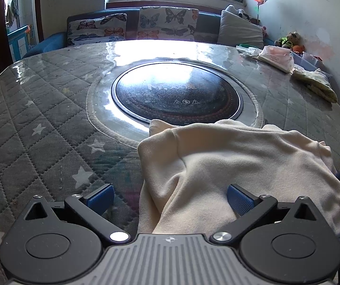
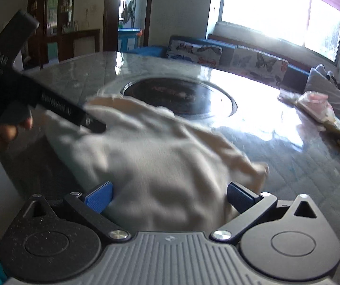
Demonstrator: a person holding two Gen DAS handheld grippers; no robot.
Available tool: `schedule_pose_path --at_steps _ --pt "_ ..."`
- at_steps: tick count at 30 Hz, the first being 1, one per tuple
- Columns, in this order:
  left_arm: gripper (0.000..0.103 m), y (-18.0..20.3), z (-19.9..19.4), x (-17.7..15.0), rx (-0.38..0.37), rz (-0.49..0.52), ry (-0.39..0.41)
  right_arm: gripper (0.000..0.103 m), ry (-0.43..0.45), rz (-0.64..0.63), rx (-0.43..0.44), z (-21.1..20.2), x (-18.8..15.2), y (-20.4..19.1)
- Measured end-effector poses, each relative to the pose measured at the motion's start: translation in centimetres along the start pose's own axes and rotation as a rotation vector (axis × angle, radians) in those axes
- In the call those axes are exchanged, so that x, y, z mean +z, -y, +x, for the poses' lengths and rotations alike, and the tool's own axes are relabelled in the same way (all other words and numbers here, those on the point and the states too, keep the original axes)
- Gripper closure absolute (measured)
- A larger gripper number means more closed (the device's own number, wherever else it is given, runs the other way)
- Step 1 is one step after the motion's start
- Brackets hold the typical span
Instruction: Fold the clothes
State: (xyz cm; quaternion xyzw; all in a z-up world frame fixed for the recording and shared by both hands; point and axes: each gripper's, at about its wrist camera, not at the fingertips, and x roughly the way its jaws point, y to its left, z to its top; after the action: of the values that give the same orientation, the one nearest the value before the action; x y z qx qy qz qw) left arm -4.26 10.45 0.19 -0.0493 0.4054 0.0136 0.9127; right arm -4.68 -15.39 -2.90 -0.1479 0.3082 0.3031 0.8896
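A cream garment (image 1: 229, 163) lies bunched on the quilted grey table cover, near the front edge, just short of the round dark inset. My left gripper (image 1: 170, 199) is open, its blue pads wide apart, over the garment's left edge. In the right wrist view the same garment (image 2: 160, 156) fills the middle, blurred. My right gripper (image 2: 168, 198) is open with the cloth between and under its pads. The left gripper's black body (image 2: 27, 87), held by a hand, hangs over the garment's far left corner.
A round dark glass inset (image 1: 177, 92) sits mid-table. A plastic bag (image 1: 276, 57) and a yellow-green folded cloth (image 1: 317, 83) lie at the right edge. A butterfly-print sofa (image 1: 146, 23) stands behind the table under the window.
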Motion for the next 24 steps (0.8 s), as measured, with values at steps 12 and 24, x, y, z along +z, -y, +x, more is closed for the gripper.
schedule_pose_path --at_steps 12,24 --pt "0.019 -0.7 -0.9 0.1 -0.040 -0.028 -0.017 0.006 -0.017 0.320 0.015 -1.3 -0.3 7.0" --pt "0.046 -0.8 -1.2 0.4 -0.120 -0.051 -0.032 0.034 -0.013 0.403 0.037 0.3 0.0 7.4"
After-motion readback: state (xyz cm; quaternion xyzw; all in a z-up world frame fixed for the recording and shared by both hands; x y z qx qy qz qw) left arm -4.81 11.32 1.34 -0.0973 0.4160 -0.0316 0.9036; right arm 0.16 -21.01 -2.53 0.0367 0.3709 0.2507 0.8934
